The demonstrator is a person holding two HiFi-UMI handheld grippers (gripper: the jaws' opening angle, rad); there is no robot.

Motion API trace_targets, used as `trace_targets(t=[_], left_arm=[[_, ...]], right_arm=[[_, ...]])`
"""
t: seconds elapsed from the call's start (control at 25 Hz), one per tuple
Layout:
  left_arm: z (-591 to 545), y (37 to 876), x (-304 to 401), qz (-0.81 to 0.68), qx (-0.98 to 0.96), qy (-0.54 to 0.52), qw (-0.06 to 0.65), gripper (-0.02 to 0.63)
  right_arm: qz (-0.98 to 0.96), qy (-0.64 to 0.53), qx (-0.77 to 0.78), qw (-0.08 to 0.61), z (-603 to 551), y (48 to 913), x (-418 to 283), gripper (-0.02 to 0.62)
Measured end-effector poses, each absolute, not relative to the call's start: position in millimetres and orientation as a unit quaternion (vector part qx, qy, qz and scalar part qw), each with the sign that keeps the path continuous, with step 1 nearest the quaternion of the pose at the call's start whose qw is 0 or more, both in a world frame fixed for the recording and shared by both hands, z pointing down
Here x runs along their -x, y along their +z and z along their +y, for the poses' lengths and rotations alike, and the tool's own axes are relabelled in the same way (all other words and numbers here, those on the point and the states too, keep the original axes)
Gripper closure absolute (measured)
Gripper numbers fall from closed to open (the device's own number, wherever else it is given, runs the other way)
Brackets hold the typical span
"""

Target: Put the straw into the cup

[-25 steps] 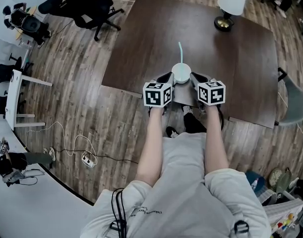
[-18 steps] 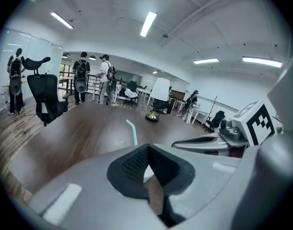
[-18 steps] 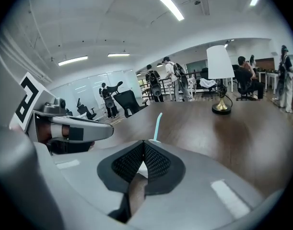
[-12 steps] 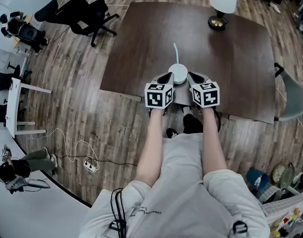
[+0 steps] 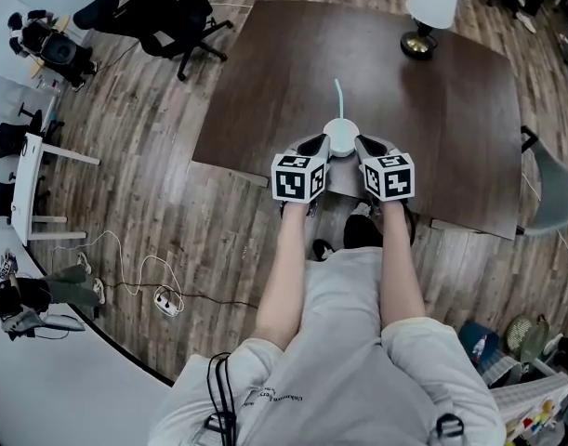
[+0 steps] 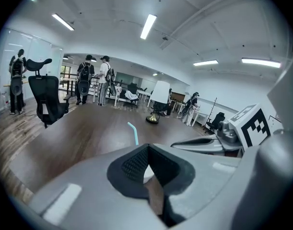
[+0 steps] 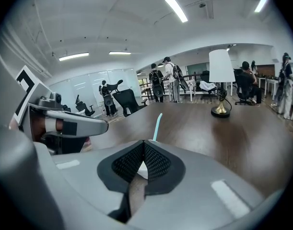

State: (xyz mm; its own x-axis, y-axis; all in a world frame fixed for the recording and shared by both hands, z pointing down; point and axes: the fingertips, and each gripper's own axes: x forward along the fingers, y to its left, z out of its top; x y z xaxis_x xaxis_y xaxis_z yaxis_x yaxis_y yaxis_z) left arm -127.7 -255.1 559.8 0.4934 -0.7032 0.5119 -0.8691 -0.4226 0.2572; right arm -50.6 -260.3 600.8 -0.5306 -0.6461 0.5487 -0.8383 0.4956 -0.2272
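Note:
A white lidded cup [image 5: 340,135] stands near the front edge of the dark wooden table [image 5: 284,63]. A teal straw [image 5: 337,97] sticks up out of its lid. My left gripper [image 5: 315,144] sits just left of the cup and my right gripper [image 5: 365,143] just right of it, both at the table's edge. In the left gripper view the pads meet in a closed V with nothing held, and the straw [image 6: 133,132] rises beyond them. The right gripper view shows the same closed V, with the straw [image 7: 157,125] standing behind it.
A table lamp [image 5: 429,3] with a white shade and brass base stands at the table's far right. A black office chair [image 5: 163,12] is off the far left corner, a grey chair [image 5: 548,193] at the right side. Several people stand in the background.
The right gripper has drawn slightly in toward the cup. The straw stays upright in the cup and the left gripper has hardly moved.

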Motion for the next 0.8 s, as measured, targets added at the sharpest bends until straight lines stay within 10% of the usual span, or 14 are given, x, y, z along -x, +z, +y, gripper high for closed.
trace_targets(t=[0.8], left_arm=[[-253.2, 563.8, 129.8, -0.474, -0.826, 0.163, 0.259, 0.606]], right_arm=[[-0.834, 0.237, -0.451, 0.211, -262.9, 602.3, 40.3, 0.569]])
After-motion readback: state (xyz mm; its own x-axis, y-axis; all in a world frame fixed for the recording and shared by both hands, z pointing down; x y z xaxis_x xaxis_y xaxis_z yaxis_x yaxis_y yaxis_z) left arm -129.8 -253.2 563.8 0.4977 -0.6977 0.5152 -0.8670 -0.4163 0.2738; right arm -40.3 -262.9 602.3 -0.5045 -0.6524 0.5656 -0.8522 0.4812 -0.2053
